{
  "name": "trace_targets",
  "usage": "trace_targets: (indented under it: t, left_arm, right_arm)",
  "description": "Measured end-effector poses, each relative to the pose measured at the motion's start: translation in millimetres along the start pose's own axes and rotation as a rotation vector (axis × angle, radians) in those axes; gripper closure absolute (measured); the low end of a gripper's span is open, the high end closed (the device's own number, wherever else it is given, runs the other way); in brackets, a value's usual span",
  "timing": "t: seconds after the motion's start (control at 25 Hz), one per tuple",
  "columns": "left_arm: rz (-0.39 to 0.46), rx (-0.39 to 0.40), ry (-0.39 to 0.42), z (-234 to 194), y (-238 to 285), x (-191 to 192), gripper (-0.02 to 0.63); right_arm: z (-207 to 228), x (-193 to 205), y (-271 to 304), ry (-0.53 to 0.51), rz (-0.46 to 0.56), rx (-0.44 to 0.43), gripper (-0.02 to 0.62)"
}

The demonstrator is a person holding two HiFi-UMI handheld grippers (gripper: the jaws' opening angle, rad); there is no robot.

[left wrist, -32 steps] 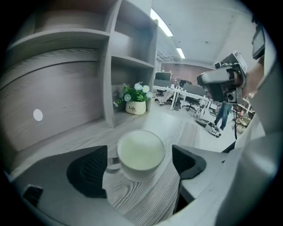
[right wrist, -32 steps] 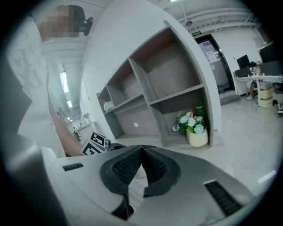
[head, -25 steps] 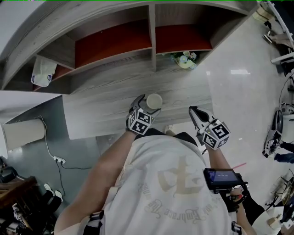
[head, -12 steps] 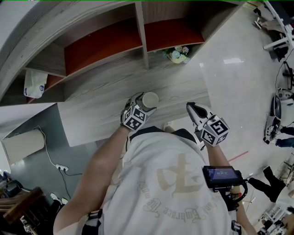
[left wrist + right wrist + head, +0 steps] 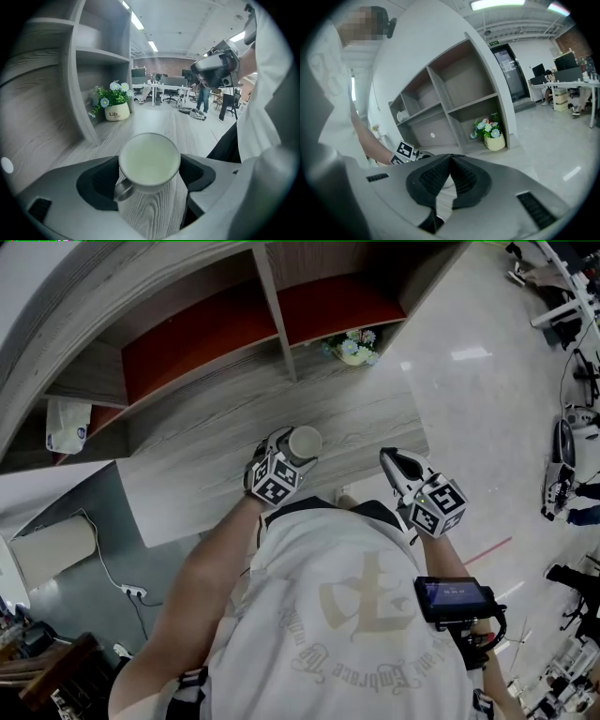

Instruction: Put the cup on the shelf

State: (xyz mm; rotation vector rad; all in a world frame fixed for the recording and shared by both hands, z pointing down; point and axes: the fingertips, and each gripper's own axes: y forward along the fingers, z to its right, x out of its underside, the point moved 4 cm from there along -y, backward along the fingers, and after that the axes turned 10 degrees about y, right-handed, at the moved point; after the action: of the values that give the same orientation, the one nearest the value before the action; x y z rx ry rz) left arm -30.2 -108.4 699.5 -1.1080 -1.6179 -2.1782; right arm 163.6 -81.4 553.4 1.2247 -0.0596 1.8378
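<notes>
A white cup (image 5: 306, 441) with a handle stands upright on the grey wooden ledge (image 5: 197, 460) of the shelf unit. My left gripper (image 5: 292, 448) reaches down around it. In the left gripper view the cup (image 5: 149, 161) sits between the two jaws, its handle toward the lower left. The jaws have just been closing on it and their pads lie close to its sides; I see no firm press. My right gripper (image 5: 397, 463) hovers to the right of the cup, apart from it. Its pads (image 5: 461, 176) meet with nothing between them.
The shelf unit has open compartments with red backs (image 5: 197, 334) above the ledge. A small pot of flowers (image 5: 352, 346) stands in the right compartment and a white bag (image 5: 66, 425) in a left one. Polished floor (image 5: 487, 427) lies to the right, with desks and chairs beyond.
The head view has swung, so the shelf sits further left. The left gripper has rolled a little around the cup, which stays on the ledge. The right gripper holds its place.
</notes>
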Motion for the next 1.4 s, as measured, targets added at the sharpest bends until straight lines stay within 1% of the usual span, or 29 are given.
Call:
trace_targets:
  t: [0.16, 0.48, 0.64, 1.0, 1.24, 1.4]
  left_arm:
    - [0.015, -0.002, -0.018, 1.7, -4.0, -1.2, 0.198]
    - [0.065, -0.045, -0.113, 5.7, -19.7, -8.6, 0.198]
    - [0.097, -0.09, -0.169, 4.7, -37.9, -13.8, 0.198]
    - [0.167, -0.209, -0.253, -4.3, -83.8, -27.7, 0.198]
    - [0.208, -0.244, -0.327, -8.9, -103.7, -36.8, 0.198]
    - [0.226, -0.293, -0.359, -12.9, -123.4, -41.0, 0.198]
  right_arm:
    - [1.4, 0.6, 0.4, 0.008, 0.003, 0.002, 0.592]
    - [-0.4, 0.7, 5.4, 0.007, -0.002, -0.015, 0.592]
    - [-4.8, -2.8, 10.5, -0.003, -0.002, -0.038, 0.592]
    - [-14.3, -8.5, 21.4, -0.029, -0.008, -0.086, 0.592]
    - [-20.2, -12.8, 31.3, -0.046, -0.017, -0.132, 0.592]
    - [-26.2, -16.0, 43.9, -0.056, -0.027, -0.182, 0.592]
